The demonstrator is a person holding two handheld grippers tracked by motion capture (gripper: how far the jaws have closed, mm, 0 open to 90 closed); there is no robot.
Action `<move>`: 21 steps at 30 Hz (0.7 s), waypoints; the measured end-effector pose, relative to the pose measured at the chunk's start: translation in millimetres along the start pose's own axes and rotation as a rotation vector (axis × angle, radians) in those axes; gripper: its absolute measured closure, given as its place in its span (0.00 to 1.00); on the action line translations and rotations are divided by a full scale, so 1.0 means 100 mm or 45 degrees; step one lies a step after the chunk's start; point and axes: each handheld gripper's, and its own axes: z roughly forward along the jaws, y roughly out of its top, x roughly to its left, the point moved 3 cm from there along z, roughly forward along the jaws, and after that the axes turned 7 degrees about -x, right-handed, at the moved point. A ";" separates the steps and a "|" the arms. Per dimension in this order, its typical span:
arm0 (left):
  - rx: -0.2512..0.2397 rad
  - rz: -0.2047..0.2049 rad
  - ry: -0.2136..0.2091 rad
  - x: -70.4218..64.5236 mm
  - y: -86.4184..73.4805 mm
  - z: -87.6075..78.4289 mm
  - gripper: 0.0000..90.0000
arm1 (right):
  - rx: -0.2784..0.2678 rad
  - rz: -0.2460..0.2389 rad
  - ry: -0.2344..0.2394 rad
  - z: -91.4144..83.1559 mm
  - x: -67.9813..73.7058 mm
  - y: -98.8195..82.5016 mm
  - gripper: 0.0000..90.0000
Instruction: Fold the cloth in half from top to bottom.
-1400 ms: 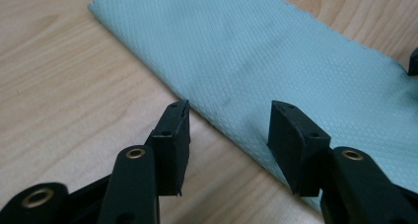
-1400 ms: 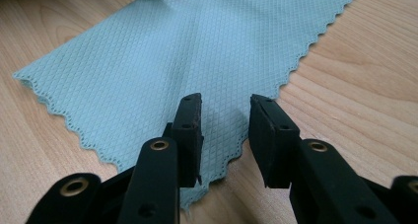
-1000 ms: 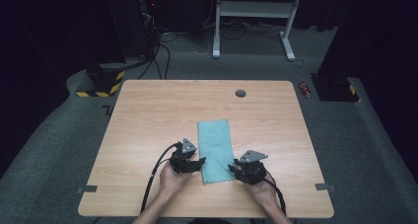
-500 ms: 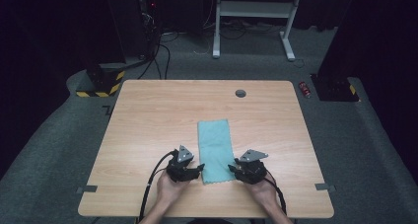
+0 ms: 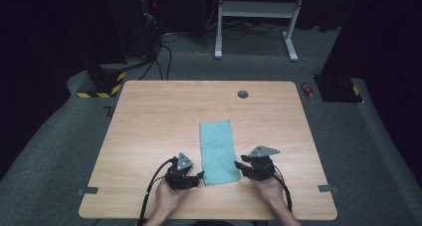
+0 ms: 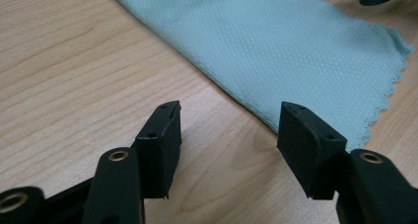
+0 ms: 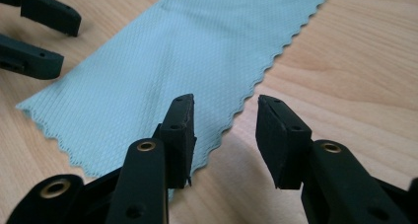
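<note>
I'm losing the far end of the cloth [image 6: 276, 41] past the top edge in the left gripper view, and its corner under my left tool [image 6: 226, 130] is sitting behind the near pad. I'm seeing the small red thing [image 5: 308, 90] on the floor too small to identify

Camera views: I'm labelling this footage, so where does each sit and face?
High view: above the person's side, looking down on the table; hands, both grippers.
Left gripper view: along its open jaws, beside the teal cloth.
Right gripper view: open jaws at the cloth's zigzag edge.
Shared: the cloth.
</note>
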 end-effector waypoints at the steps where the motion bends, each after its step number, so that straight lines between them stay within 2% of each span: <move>1: -0.017 -0.015 -0.004 0.03 0.01 0.00 0.47 | -0.015 0.009 0.000 -0.01 -0.04 0.02 0.64; 3: -0.048 -0.049 -0.021 0.09 0.04 -0.01 0.47 | -0.035 0.017 -0.006 -0.02 -0.08 0.06 0.64; 5: -0.064 -0.084 -0.030 0.16 0.09 0.00 0.48 | -0.084 0.041 -0.003 -0.03 -0.14 0.08 0.65; 7: -0.070 -0.102 -0.018 0.24 0.15 0.02 0.48 | -0.052 0.061 -0.012 0.00 -0.20 0.11 0.66; 9: -0.063 -0.094 0.017 0.31 0.21 0.04 0.48 | -0.055 0.097 -0.001 0.02 -0.26 0.16 0.66; 11: -0.055 -0.107 0.029 0.37 0.27 0.07 0.48 | -0.050 0.111 0.002 0.03 -0.32 0.21 0.63; 15: -0.043 -0.118 0.043 0.50 0.41 0.15 0.46 | -0.030 0.119 -0.012 0.06 -0.36 0.32 0.61; 17: -0.026 -0.117 0.039 0.56 0.48 0.21 0.44 | -0.032 0.125 -0.048 0.08 -0.38 0.37 0.59; 21: -0.019 -0.130 0.045 0.67 0.61 0.32 0.44 | -0.018 0.161 -0.018 0.19 -0.43 0.44 0.55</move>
